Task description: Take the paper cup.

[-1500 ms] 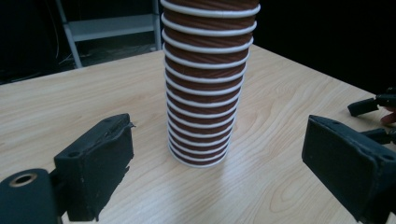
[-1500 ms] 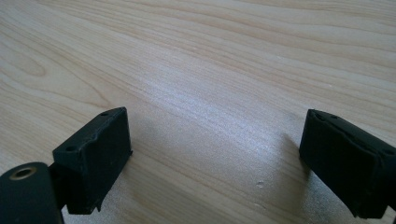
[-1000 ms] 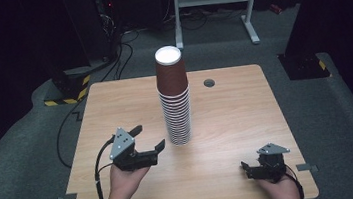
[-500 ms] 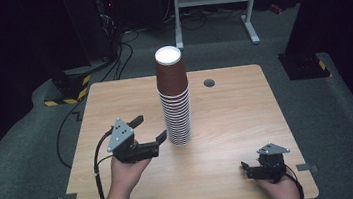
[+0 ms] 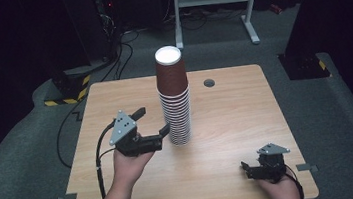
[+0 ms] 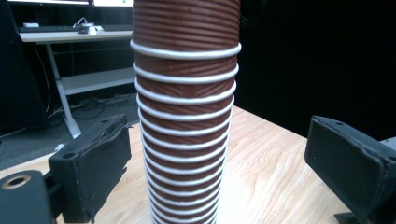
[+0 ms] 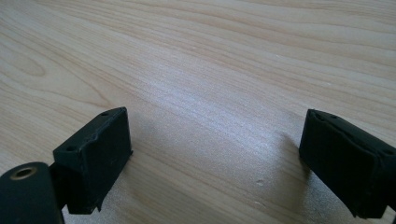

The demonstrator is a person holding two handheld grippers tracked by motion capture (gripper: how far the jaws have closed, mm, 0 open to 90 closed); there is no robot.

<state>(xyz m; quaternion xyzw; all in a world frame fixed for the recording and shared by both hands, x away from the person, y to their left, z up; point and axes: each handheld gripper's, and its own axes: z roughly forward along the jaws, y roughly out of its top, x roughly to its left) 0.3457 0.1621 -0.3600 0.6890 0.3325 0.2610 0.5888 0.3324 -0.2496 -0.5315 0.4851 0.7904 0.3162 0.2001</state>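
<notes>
Dark room, grey carpet, a white metal frame [image 5: 214, 4] beyond the far edge. Wooden table [image 5: 247, 121] with a small round grommet [image 5: 209, 82] near its far edge. Tall stack of brown ribbed paper cups [image 5: 174, 99] stands upright at the table's middle, white rims showing. Left gripper [image 5: 152, 124] is raised just left of the stack, jaws spread wide on either side of its lower part, not touching it, holding nothing. Right gripper [image 5: 245, 168] rests near the near right corner, jaws wide apart, bare wood between them.
</notes>
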